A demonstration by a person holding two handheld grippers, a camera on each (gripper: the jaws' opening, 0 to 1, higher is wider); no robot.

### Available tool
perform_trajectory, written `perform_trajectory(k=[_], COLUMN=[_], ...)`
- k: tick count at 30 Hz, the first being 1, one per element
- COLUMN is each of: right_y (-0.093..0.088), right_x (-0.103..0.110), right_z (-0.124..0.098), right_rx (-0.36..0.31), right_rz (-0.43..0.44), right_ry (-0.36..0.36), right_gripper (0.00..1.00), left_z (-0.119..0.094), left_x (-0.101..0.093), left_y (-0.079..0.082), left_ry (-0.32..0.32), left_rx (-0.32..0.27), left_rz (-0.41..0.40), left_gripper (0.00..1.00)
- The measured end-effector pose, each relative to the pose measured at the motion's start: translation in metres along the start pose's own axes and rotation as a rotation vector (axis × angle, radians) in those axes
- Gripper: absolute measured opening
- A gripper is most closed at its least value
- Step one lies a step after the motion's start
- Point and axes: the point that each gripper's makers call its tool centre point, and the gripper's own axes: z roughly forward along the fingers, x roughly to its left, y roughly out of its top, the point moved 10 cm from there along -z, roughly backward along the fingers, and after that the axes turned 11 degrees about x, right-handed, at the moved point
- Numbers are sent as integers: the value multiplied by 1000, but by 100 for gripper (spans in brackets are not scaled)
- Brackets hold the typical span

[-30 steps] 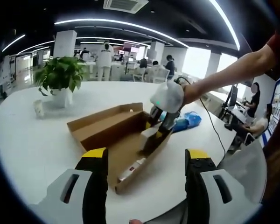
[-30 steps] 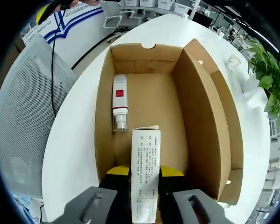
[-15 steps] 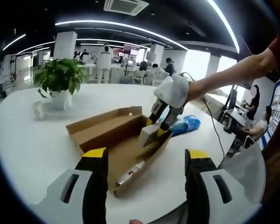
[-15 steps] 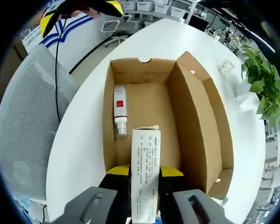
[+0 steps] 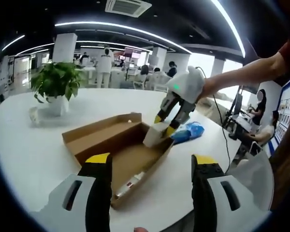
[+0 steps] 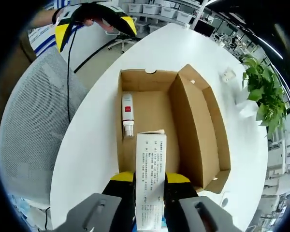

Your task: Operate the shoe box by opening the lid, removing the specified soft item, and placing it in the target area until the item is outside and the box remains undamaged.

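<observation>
Right gripper [image 6: 150, 193]: jaws clamped on white printed pack [image 6: 150, 174], raised over open shoe box [image 6: 195, 130] on desk [image 6: 96, 125]
Left gripper [image 5: 150, 193]: jaws apart, empty
Handling: likely light, crushable; grip its flat sides gently

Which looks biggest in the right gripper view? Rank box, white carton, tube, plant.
1. box
2. white carton, though it is held closest to the camera, which inflates it
3. plant
4. tube

left gripper [image 5: 151, 166]: grey body, black jaws, yellow tips
right gripper [image 6: 149, 180]: grey body, black jaws, yellow tips; white housing, black cable
sleeve [image 5: 289, 50]: red, short
</observation>
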Motion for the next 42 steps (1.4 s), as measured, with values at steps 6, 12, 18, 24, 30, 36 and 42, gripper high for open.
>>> perform_trajectory(k=[6,12,18,24,30,36,42], right_y=[-13,-35,-59,-87,-116,-147,-167], right_x=[5,14,27,39,53,64,74], right_z=[-12,-22,-27,-27,-29,-26,-25], right_rx=[3,19,32,41,47,64,79], right_rz=[8,45,88,140,201,245,279], right_ry=[-15,-24,-23,-24,-27,-17,-13], right_gripper=[17,17,17,17,17,17,17], left_z=[8,17,27,38,49,56,62], left_x=[-4,-14,-22,-29,-37,-43,-49], left_y=[5,10,14,18,20,23,27], left_ry=[-18,-44,-69,-92,-115,-128,-140], left_rx=[0,7,15,28,44,54,61], left_rz=[11,25,40,54,66,77,88], left_gripper=[66,66,66,66,66,66,66])
